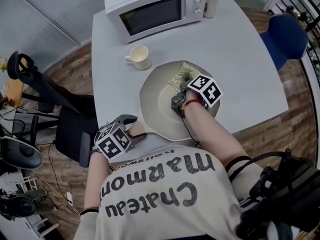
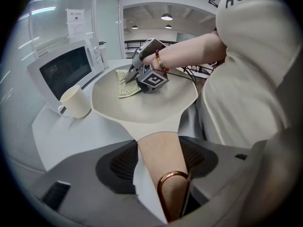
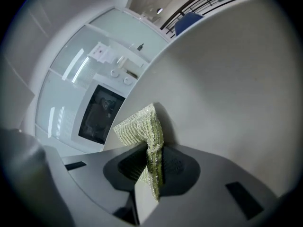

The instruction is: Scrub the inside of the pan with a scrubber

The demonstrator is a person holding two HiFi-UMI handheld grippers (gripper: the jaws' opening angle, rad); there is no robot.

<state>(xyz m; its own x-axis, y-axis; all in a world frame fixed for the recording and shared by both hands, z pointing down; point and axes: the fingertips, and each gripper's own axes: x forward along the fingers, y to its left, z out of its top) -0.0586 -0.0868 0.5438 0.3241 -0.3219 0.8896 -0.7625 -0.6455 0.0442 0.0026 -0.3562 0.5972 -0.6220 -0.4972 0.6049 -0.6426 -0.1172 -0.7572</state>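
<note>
Pan (image 1: 155, 101): pale, wide and shallow. Sits flat on the grey tabletop (image 1: 245, 59), close to the near edge and directly in front of the person. Points its tan handle (image 2: 158, 150) toward the person's body. Carries a copper-coloured hanging loop (image 2: 159, 193) at the handle's end.

Left gripper (image 1: 136, 130): low at the near-left side of the pan. Jaws closed onto the handle, one pad against each side of it, as confirmed in the left gripper view.

Right gripper (image 1: 181, 86): inside the pan, over its far half, tilted down toward the inner surface. Jaws drawn narrow on the scrubber (image 3: 139, 126), pinching a folded edge of it between the pads.

Scrubber: yellow-green, woven, slightly glittery. Fans out beyond the jaws and lies against the pan's inner surface near the far rim. Extent of contact under the fold not determinable.

Surroundings:
- Cream cup (image 1: 140, 57): upright on the tabletop just beyond the pan's far-left rim, apart from it, handle turned left.
- White microwave (image 1: 155, 9): at the far edge of the tabletop, door closed.
- Pale container (image 1: 212, 2): just beside the microwave's right side.
- Blue chair (image 1: 285, 36): off the far right corner.
- Black office chair (image 1: 70, 129): left of the tabletop, near the left gripper.
</note>
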